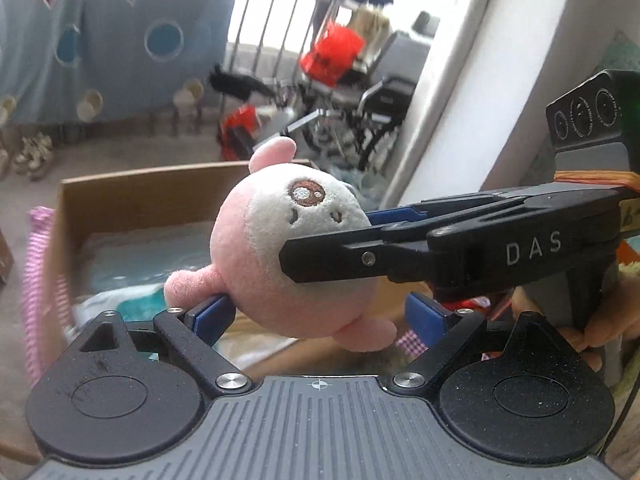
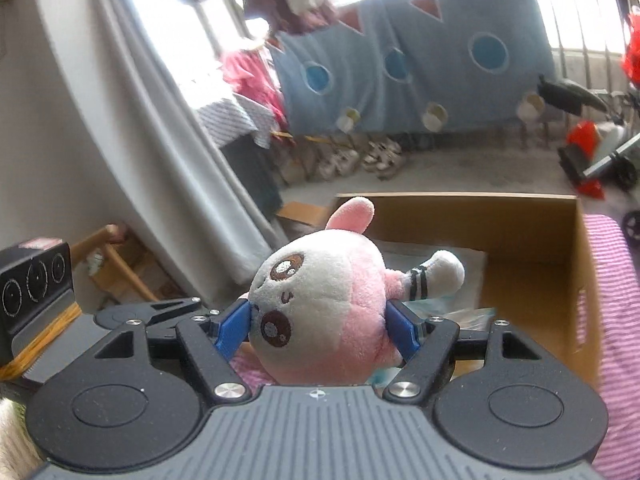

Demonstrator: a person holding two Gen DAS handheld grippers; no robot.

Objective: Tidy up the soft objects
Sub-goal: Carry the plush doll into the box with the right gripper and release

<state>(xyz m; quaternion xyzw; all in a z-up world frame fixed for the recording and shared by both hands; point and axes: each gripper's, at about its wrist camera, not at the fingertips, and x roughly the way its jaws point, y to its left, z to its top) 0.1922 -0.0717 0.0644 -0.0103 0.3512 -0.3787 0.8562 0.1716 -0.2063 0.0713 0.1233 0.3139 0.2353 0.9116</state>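
A round pink and white plush toy [image 2: 320, 304] with brown eyes is held up in the air, and my right gripper [image 2: 318, 332] is shut on it, its blue pads [image 2: 232, 332] pressing both sides. In the left wrist view the same plush toy [image 1: 288, 248] hangs just in front, with the right gripper [image 1: 332, 236] reaching in from the right. My left gripper [image 1: 318, 314] stands open under the toy. Its left pad [image 1: 212, 312] is at the toy's arm, while the right pad [image 1: 424, 316] is apart from the toy. Behind the toy stands an open cardboard box [image 1: 140, 196] [image 2: 480, 216].
Teal and white cloth [image 1: 132, 264] lies inside the box. A pink striped cloth [image 2: 612, 300] hangs at the box's side. Further back are a blue blanket [image 2: 420, 64] on a railing, shoes [image 2: 360, 160] on the floor, a grey curtain [image 2: 180, 160] and a wheelchair [image 1: 360, 112].
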